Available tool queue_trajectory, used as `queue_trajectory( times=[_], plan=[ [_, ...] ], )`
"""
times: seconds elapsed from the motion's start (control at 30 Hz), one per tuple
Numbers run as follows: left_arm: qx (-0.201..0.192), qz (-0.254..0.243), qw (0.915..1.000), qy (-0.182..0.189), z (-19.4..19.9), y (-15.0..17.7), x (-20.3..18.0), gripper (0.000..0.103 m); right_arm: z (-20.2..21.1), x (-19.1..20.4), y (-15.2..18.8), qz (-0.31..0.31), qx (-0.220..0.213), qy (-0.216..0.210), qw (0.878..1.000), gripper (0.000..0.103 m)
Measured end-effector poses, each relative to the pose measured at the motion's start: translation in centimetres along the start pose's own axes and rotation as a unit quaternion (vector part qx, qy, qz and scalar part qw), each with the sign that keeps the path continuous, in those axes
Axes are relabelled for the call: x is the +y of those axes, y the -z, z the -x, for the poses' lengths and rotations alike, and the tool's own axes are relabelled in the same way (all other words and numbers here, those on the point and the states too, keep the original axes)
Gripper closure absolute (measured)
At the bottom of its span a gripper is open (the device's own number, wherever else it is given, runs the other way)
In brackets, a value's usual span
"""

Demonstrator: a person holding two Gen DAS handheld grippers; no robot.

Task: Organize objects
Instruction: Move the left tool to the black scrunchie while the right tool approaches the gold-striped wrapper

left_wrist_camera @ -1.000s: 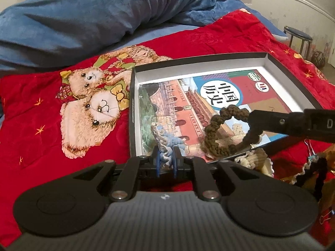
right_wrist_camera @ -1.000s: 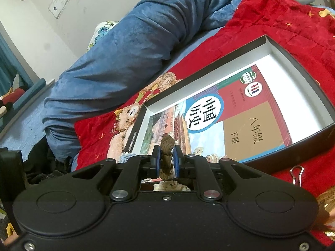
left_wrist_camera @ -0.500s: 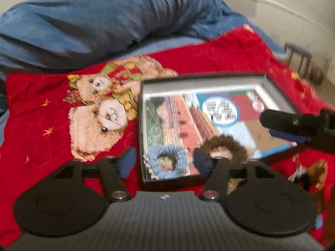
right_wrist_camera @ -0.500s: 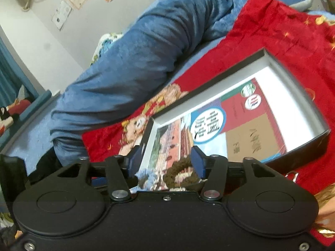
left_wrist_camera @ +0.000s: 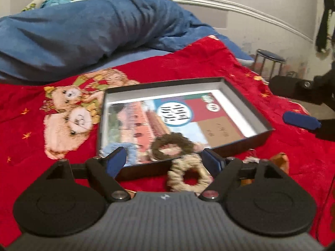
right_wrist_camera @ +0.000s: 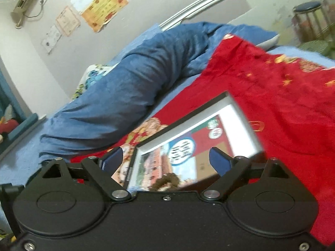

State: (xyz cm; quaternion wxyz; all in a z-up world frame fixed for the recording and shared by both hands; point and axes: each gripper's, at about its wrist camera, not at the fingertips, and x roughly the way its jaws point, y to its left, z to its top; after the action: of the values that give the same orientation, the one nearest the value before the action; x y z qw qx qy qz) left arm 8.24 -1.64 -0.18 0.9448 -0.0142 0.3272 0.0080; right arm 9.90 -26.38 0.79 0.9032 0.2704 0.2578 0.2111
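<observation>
A black shallow box [left_wrist_camera: 260, 135] lies on the red blanket and holds a textbook [left_wrist_camera: 180, 115]. A light blue scrunchie [left_wrist_camera: 132, 151] and a brown scrunchie [left_wrist_camera: 171, 147] lie on the book at the box's near edge. A beige scrunchie [left_wrist_camera: 188, 176] lies on the blanket just outside the box, between my left gripper's fingers. My left gripper [left_wrist_camera: 165, 161] is open and empty. My right gripper [right_wrist_camera: 167, 160] is open and empty, raised above the box [right_wrist_camera: 180, 123]; the brown scrunchie [right_wrist_camera: 166, 183] shows below it. Its fingers [left_wrist_camera: 300, 121] show at right in the left wrist view.
A red blanket [left_wrist_camera: 209, 62] with teddy bears [left_wrist_camera: 69, 119] covers the bed. A rolled blue duvet [left_wrist_camera: 83, 31] lies behind the box. More small items [left_wrist_camera: 279, 162] lie right of the beige scrunchie. A stool [left_wrist_camera: 270, 59] stands beyond the bed.
Both grippers opened and let go of their scrunchies, which now lie in the box. Both grippers pulled back and up from the box.
</observation>
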Motion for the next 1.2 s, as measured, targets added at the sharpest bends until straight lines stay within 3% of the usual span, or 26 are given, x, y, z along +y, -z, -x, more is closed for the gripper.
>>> queue_trajectory(
  times=[0.2, 0.33, 0.67, 0.77, 0.9, 1.03, 1.1, 1.2],
  plan=[
    [0.002, -0.012, 0.9992, 0.037, 0.9, 1.2, -1.7, 0.016, 4.1, -0.5, 2.0, -0.001, -0.002, 0.077, 0.997, 0.013],
    [0.010, -0.032, 0.9969, 0.071, 0.9, 2.1, -3.3, 0.016, 6.0, -1.2, 4.2, -0.005, 0.019, 0.124, 0.992, 0.013],
    [0.016, -0.010, 0.9951, 0.097, -1.3, 3.9, -5.1, 0.032, 4.6, -3.6, 4.6, -0.056, 0.064, 0.115, 0.990, 0.017],
    [0.016, 0.000, 0.9952, 0.097, -1.8, 4.3, -5.0, 0.044, 3.6, -4.2, 5.0, -0.069, 0.088, 0.107, 0.988, 0.020],
    [0.021, 0.011, 0.9943, 0.104, -2.5, 4.7, -5.0, 0.075, 2.2, -4.6, 5.3, -0.075, 0.116, 0.100, 0.985, 0.022],
    [0.008, -0.010, 0.9952, 0.097, -2.4, 5.1, -5.8, 0.076, 1.6, -4.9, 5.3, -0.074, 0.126, 0.095, 0.985, 0.022],
    [0.003, -0.015, 0.9954, 0.094, -2.4, 5.3, -6.0, 0.067, 1.3, -5.1, 5.5, -0.078, 0.133, 0.093, 0.984, 0.024],
    [0.003, -0.022, 0.9963, 0.083, -2.6, 5.6, -6.4, 0.065, 0.7, -5.4, 5.9, -0.087, 0.144, 0.093, 0.981, 0.029]
  ],
)
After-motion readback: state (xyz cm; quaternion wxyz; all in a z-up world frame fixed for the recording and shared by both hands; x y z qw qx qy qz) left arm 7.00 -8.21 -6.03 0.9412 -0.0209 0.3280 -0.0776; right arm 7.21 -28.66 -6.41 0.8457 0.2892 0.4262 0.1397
